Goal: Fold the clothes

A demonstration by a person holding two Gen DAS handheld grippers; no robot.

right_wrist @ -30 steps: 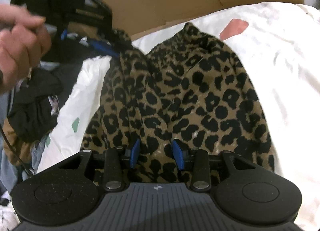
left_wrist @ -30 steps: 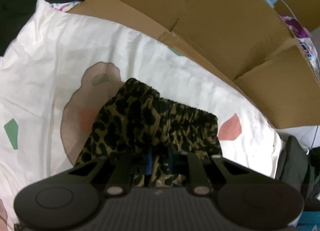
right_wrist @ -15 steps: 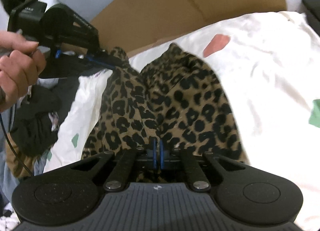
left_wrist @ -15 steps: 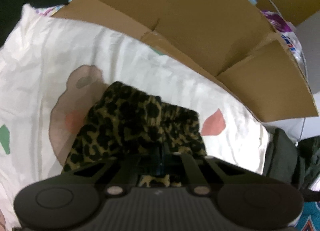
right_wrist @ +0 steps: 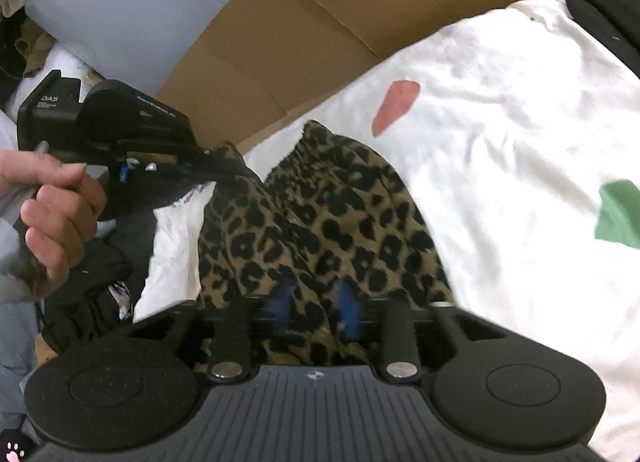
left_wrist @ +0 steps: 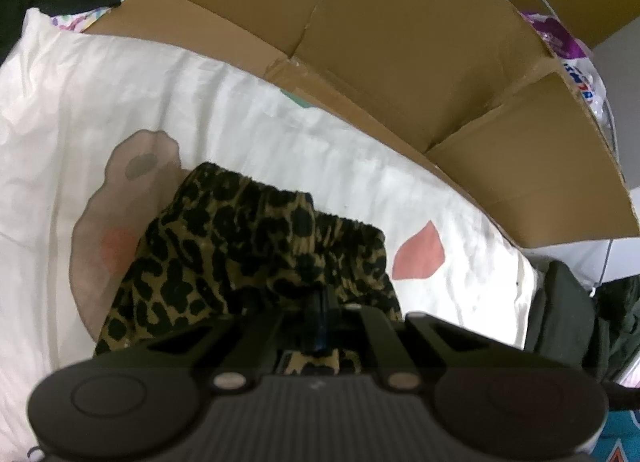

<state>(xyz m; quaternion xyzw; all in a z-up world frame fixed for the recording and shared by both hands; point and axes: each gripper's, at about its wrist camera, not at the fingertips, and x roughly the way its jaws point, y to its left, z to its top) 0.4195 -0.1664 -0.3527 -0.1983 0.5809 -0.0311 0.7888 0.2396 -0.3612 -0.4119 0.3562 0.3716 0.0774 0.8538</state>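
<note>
A leopard-print garment (left_wrist: 256,246) lies bunched on a white printed sheet (left_wrist: 120,101), its elastic waistband towards the cardboard. My left gripper (left_wrist: 320,314) is shut on the garment's near edge. In the right wrist view the same garment (right_wrist: 328,221) runs from my right gripper (right_wrist: 316,300) up to the left gripper (right_wrist: 212,159), which a hand (right_wrist: 52,213) holds and which pinches the cloth's far corner, lifted off the sheet. The right gripper's blue fingers (right_wrist: 348,302) stand apart and blurred, with leopard cloth lying between them.
Flattened cardboard (left_wrist: 400,41) borders the far side of the sheet (right_wrist: 520,141). A heap of dark clothes (right_wrist: 92,282) lies off the sheet's left edge, and more dark clothing (left_wrist: 568,314) sits at the right in the left wrist view.
My right gripper shut on the leopard cloth half a second ago and has now opened. The left gripper closed on the garment and stays shut, slightly raised.
</note>
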